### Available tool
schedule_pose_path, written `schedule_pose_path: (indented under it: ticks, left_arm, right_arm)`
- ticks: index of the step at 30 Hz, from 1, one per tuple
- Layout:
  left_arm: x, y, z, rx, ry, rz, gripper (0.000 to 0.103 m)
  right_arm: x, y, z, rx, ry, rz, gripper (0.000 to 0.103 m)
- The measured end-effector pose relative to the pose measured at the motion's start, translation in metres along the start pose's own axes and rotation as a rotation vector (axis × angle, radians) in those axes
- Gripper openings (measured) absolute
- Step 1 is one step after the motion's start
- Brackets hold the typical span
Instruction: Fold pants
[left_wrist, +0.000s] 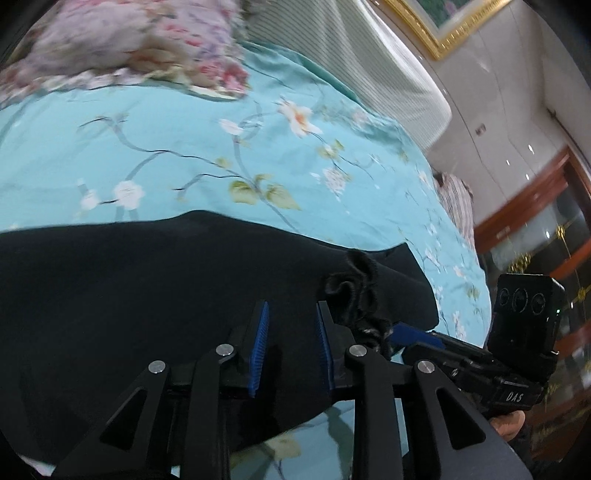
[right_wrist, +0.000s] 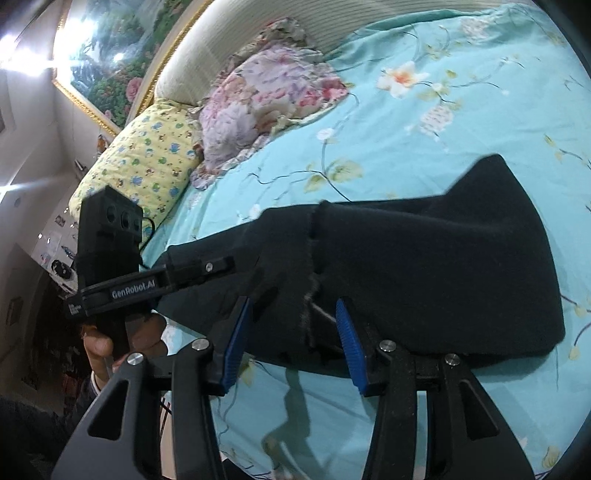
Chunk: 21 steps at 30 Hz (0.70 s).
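Bedspread (right_wrist: 424, 129): pants (right_wrist: 424, 258) ahead of open right claw (right_wrist: 293, 308).

A turquoise bedsheet (right_wrist: 424, 155) printed with blossoms and branches covered the bed. A pink floral pillow (right_wrist: 266, 99) lay by the ribbed cream headboard (right_wrist: 207, 62), with a yellow cartoon-print pillow (right_wrist: 147, 162) just beside it. A gold-framed flower painting (right_wrist: 110, 66) hung on the wall above.
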<state>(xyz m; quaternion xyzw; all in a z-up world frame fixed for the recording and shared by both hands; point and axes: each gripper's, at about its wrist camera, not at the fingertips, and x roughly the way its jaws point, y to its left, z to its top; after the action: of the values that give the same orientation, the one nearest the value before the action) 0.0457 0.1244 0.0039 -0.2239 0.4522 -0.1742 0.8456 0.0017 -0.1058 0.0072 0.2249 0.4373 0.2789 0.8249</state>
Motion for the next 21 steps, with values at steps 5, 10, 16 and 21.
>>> schedule_pose_path:
  ticks: [5, 10, 16, 21]
  left_arm:
    - [-0.025, 0.021, -0.01, -0.084, -0.053, 0.033, 0.033]
    - [-0.053, 0.042, -0.025, -0.178, -0.114, 0.063, 0.039]
    - [-0.09, 0.062, -0.05, -0.252, -0.171, 0.114, 0.042]
    - [-0.122, 0.091, -0.075, -0.347, -0.218, 0.157, 0.042]
  right_arm:
    - [0.007, 0.016, 0.007, -0.041, 0.013, 0.017, 0.049]
    - [0.022, 0.031, 0.012, -0.086, 0.045, 0.036, 0.049]
    - [0.045, 0.057, 0.022, -0.164, 0.076, 0.058, 0.049]
    - [0.071, 0.081, 0.03, -0.214, 0.108, 0.09, 0.049]
